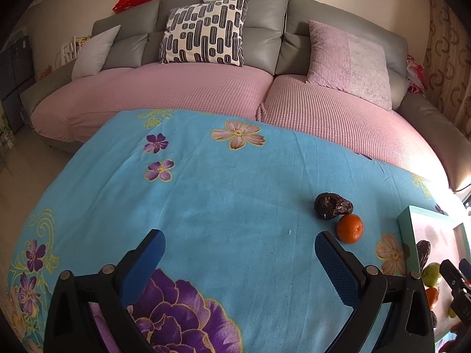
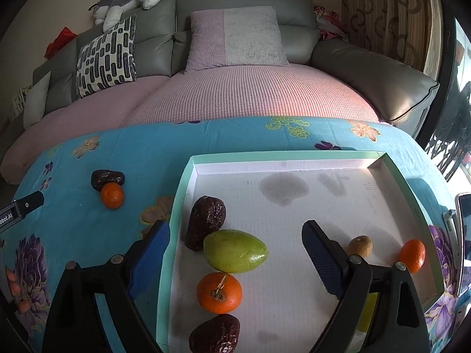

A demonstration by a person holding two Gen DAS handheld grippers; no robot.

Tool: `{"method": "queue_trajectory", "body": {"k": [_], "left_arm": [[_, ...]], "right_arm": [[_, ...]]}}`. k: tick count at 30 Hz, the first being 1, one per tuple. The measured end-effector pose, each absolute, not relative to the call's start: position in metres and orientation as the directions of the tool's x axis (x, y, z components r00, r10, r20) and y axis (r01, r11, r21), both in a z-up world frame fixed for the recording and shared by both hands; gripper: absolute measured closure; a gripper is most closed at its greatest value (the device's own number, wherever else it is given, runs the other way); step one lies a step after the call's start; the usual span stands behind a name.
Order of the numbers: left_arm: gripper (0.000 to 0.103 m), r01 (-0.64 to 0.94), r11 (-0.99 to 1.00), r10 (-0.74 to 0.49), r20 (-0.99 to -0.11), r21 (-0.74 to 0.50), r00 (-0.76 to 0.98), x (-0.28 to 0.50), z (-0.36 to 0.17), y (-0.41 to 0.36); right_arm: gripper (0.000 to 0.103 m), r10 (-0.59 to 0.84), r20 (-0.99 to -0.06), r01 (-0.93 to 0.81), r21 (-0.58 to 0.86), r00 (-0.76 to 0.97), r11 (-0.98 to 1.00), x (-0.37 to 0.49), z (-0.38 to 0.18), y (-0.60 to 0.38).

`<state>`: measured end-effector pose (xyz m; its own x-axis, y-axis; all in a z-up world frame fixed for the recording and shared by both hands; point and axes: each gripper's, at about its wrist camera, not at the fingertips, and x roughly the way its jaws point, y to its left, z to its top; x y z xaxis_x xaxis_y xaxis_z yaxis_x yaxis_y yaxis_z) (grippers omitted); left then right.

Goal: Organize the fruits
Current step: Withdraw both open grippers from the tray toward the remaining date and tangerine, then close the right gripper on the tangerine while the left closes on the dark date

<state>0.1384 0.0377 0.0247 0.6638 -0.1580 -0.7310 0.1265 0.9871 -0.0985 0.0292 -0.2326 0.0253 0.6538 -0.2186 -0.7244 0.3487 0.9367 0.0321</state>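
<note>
R gripper (image 2: 235, 247) over tray (image 2: 406, 176), jaws apart, empty.
L gripper (image 1: 240, 250) also apart; side reads "obot.AI". Orange (image 1: 349, 228) touches date (image 1: 332, 206) on cloth (image 1: 220, 194).

Wrinkled dark date (image 2: 106, 179) touching small orange (image 2: 112, 195) on cloth; six fruits in tray (image 2: 323, 158)

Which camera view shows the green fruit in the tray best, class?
The right wrist view: the green fruit lies whole and close inside the tray. The left wrist view catches only a small part of it at the right edge, beside the right gripper.
</note>
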Motion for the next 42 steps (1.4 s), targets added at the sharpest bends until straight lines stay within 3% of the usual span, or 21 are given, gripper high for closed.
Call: {"method": "queue_trajectory", "body": {"k": [11,14,24,35,37,40,42], "left_arm": [[0.000,0.174,0.968,-0.251,-0.673,-0.181,0.696,0.143,0.039,0.040],[0.000,0.235,0.961,-0.268,-0.692,-0.145,0.670,0.156,0.042,0.034],[0.001,0.236,0.936,-0.347,-0.803,-0.262,0.484,0.219,0.015,0.020],[0.003,0.196,0.939,-0.340,-0.831,-0.281,0.440,0.246,-0.004,0.019],[0.003,0.198,0.936,-0.350,-0.831,-0.291,0.434,0.246,-0.005,0.018],[0.003,0.197,0.932,-0.360,-0.831,-0.304,0.424,0.247,-0.006,0.017],[0.003,0.192,0.932,-0.361,-0.832,-0.307,0.421,0.248,-0.007,0.015]], "right_arm": [[0.012,-0.136,-0.703,0.216,0.026,0.698,0.976,0.051,0.037,-0.191],[0.012,-0.106,-0.708,0.180,0.030,0.699,0.983,0.063,0.039,-0.182],[0.013,0.010,-0.789,0.063,0.062,0.614,0.996,0.126,0.013,-0.157],[0.043,0.092,-0.838,0.015,0.118,0.538,0.993,0.166,-0.024,-0.140],[0.043,0.086,-0.842,0.011,0.108,0.532,0.994,0.169,-0.028,-0.136],[0.062,0.083,-0.837,0.007,0.103,0.541,0.995,0.171,-0.027,-0.135],[0.066,0.089,-0.836,0.005,0.109,0.541,0.994,0.171,-0.026,-0.135]]}}
